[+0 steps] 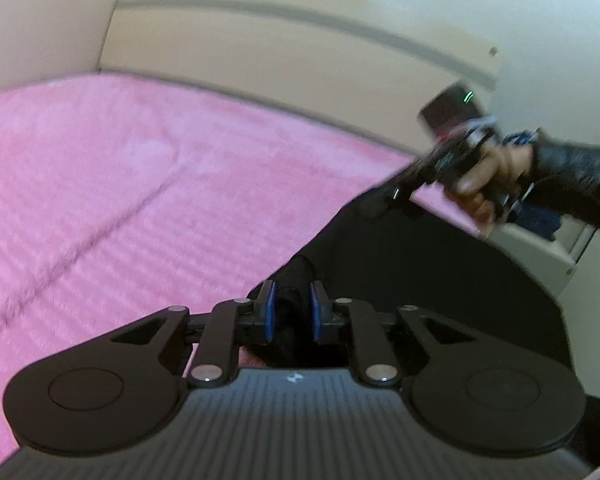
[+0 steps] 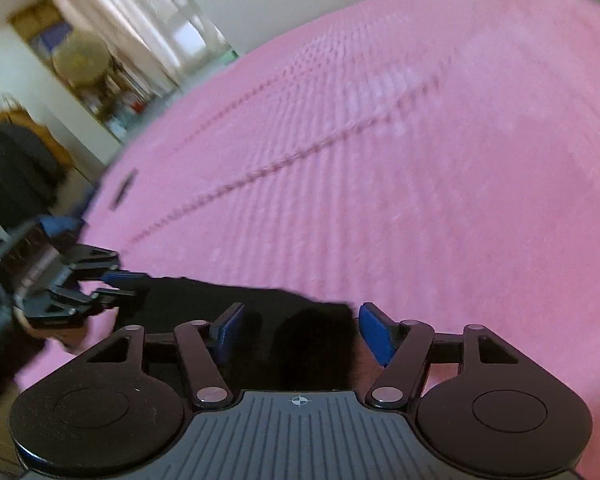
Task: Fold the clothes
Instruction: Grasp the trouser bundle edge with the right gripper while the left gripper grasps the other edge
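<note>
Left gripper (image 1: 293, 304) clenched on bunched black garment (image 1: 420, 272). Right gripper (image 2: 300, 330) jaws spread wide, garment edge between them, contact unclear. Motion blur hides garment type; pink bedspread (image 2: 380, 160) beneath.

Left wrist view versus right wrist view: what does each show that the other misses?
Only the left wrist view shows the beige headboard and the person's hand holding the right gripper. Only the right wrist view shows the cluttered shelf, the curtain, and the right gripper's jaws standing wide apart. Both show the black garment, the pink blanket, and the left gripper pinching the garment.
</note>
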A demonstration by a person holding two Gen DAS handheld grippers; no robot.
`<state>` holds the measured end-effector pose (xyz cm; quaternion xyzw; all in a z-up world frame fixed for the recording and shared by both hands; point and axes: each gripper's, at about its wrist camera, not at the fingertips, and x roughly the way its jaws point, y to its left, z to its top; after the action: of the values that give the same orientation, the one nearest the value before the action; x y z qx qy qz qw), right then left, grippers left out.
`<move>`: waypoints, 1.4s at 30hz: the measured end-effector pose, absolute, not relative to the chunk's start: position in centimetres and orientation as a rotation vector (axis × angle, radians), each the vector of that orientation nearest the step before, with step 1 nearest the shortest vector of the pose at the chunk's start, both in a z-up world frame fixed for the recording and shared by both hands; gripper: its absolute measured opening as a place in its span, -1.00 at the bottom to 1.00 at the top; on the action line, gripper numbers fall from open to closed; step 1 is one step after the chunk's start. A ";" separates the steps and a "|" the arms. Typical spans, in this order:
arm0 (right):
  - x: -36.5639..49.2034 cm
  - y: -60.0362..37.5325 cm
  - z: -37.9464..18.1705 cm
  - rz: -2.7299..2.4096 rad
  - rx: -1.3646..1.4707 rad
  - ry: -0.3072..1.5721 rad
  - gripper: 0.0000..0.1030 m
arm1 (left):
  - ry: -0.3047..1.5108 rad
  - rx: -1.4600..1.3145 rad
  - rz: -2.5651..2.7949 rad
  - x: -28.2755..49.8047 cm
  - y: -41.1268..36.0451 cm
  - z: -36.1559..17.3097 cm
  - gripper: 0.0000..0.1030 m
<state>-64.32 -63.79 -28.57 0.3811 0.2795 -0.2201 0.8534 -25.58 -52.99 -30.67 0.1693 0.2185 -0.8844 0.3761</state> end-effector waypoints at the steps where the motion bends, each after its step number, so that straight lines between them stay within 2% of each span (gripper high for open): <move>1: -64.5 -63.8 -28.8 -0.462 0.819 0.572 -0.41 | 0.556 0.393 -2.282 -25.4 -52.9 -30.4 -0.75; 3: -65.0 -63.8 -29.0 -0.462 0.847 0.540 -0.57 | 0.562 0.381 -2.282 -25.5 -53.0 -30.0 -0.74; 5: -66.1 -63.1 -28.5 -0.482 0.824 0.504 -0.64 | 0.671 0.425 -2.203 -25.9 -54.0 -31.0 -0.74; 7: -66.5 -62.8 -28.9 -0.509 0.842 0.485 -0.64 | 0.777 0.467 -2.121 -26.3 -55.0 -32.0 -0.73; 13: -67.3 -62.5 -29.6 -0.533 0.874 0.423 -0.64 | 1.162 0.188 -1.933 -24.5 -55.6 -33.2 -0.74; 15: -67.5 -62.2 -29.3 -0.543 0.862 0.406 -0.64 | 1.216 0.127 -1.919 -23.9 -55.7 -33.3 -0.75; 18: -68.2 -61.8 -28.9 -0.556 0.854 0.366 -0.64 | 1.084 0.152 -1.980 -25.0 -55.6 -31.8 -0.76; 20: -68.8 -61.6 -28.9 -0.563 0.855 0.339 -0.64 | 1.095 0.137 -1.987 -24.8 -55.9 -31.5 -0.75; 25: -67.5 -62.5 -29.4 -0.613 0.862 0.376 -0.64 | 1.262 0.152 -1.866 -24.4 -58.0 -33.9 -0.75; 29: -67.1 -63.1 -29.8 -0.601 0.857 0.389 -0.64 | 1.181 0.183 -1.890 -24.3 -57.2 -33.1 -0.71; 30: -67.0 -63.5 -30.4 -0.611 0.878 0.408 -0.63 | 1.218 0.192 -1.876 -24.2 -57.4 -33.6 -0.67; 31: -67.0 -63.9 -30.9 -0.619 0.900 0.419 -0.62 | 1.254 0.186 -1.854 -23.9 -57.6 -34.1 -0.60; 33: -67.1 -64.1 -30.7 -0.649 0.911 0.407 -0.44 | 1.278 0.174 -1.829 -23.6 -57.8 -33.9 -0.52; 35: -67.4 -63.6 -29.9 -0.693 0.889 0.412 -0.17 | 1.281 0.172 -1.810 -23.4 -57.6 -33.4 -0.52; 37: -68.0 -62.3 -28.2 -0.774 0.835 0.415 -0.17 | 1.249 0.168 -1.758 -22.3 -56.8 -32.5 -0.52; 38: -68.2 -61.6 -27.3 -0.814 0.801 0.419 -0.17 | 1.232 0.167 -1.732 -21.8 -56.4 -32.1 -0.60; 42: -69.1 -54.7 -23.4 -0.896 0.621 0.442 -0.16 | 1.053 0.287 -1.668 -20.9 -52.6 -29.6 -0.60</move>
<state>-69.14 -54.71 -23.45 0.2928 0.2084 -0.4227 0.8319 -20.92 -52.59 -29.58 0.1208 0.4436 -0.7026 0.5432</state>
